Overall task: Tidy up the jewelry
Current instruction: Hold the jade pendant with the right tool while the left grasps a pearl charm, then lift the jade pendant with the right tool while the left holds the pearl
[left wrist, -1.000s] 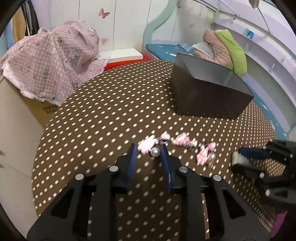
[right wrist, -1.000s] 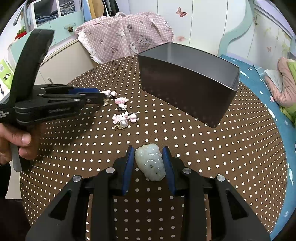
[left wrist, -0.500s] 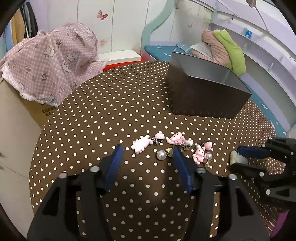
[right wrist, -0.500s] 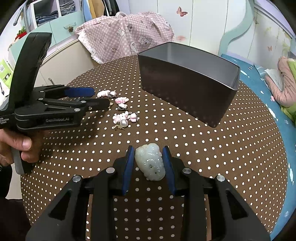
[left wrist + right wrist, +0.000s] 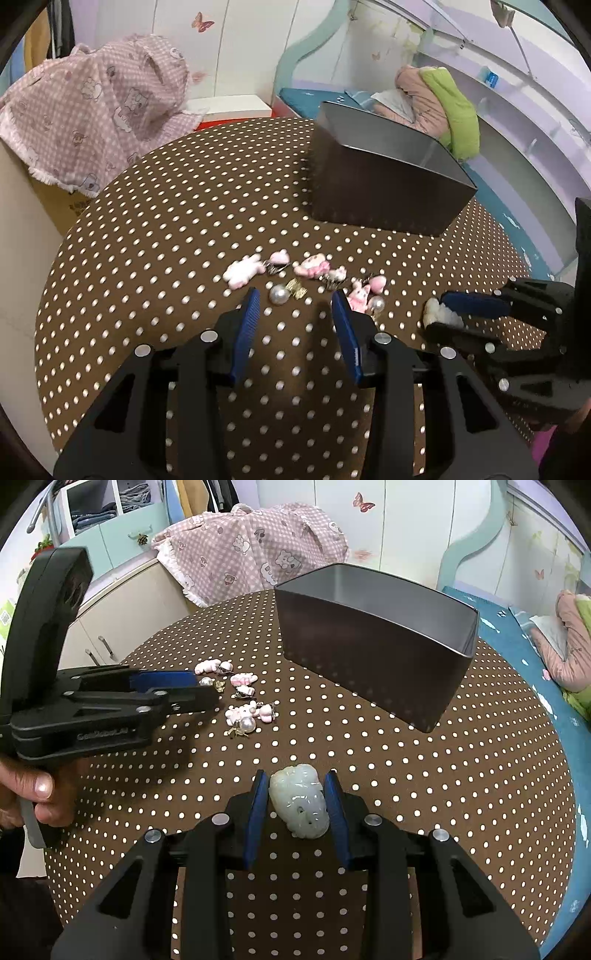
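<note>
Dotted table [image 5: 155, 229], both grippers down-tilted

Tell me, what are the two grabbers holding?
The right gripper pinches the pale green carved stone by its two sides. The left gripper holds nothing; its jaws have just been closing near a pearl.

Charms [image 5: 306, 275] before box [image 5: 384, 192] on table [image 5: 166, 229]

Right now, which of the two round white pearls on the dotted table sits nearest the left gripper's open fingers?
The round white pearl beside the gold clasp, just ahead of the left gripper; the other pearl lies outside its right finger.
</note>
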